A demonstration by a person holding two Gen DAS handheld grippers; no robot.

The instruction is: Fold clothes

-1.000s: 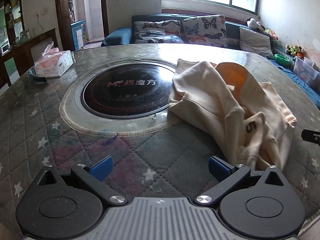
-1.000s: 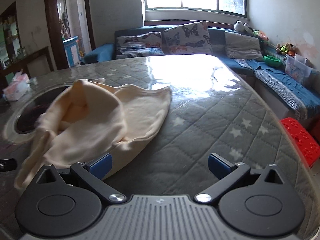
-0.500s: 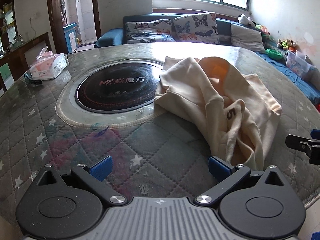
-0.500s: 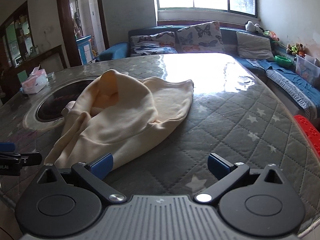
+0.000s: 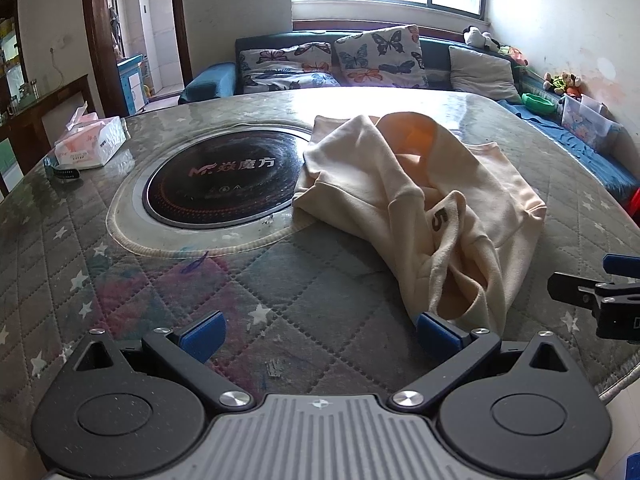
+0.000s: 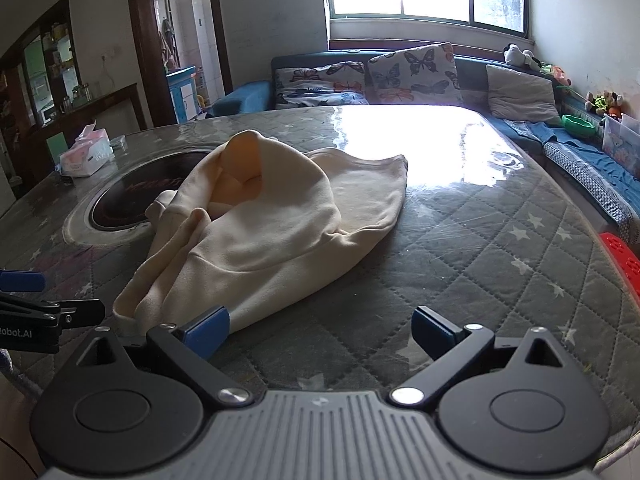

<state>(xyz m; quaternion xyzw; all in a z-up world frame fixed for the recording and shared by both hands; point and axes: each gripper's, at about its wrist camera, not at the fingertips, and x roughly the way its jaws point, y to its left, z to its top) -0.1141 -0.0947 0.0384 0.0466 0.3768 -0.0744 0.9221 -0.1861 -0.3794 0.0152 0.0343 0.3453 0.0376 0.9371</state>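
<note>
While the quilted, star-printed tabletop [image 5: 132,292] fills both views under a glossy clear cover, its near edge curves away at the lower right of the left wrist view and at the lower left of the right wrist view, so both grippers sit close to that rim. Beyond the far edge a blue sofa [image 6: 244,98] with butterfly cushions runs along the wall under the window. Set into the tabletop is a round black induction plate [image 5: 224,182] ringed by a pale border; the cream sweatshirt [image 5: 420,200] lies crumpled just right of it, its left folds lapping over the ring and plate edge, its hood opening upward, a printed "5" showing on one fold. Right of the garment, broad bare quilting stretches to the far and right rims, bright with window glare. Left of the plate the surface is also free up to a tissue box [image 5: 88,142] near the far left edge, with a small dark band [image 5: 62,172] beside it. The left gripper [image 5: 320,330] is spread wide and holds nothing, its right blue pad touching or just short of the sweatshirt's nearest hem; I cannot tell which. The right gripper [image 6: 320,330] is likewise spread wide and empty, its left pad at the garment's near edge, with clear quilting between its fingers.
</note>
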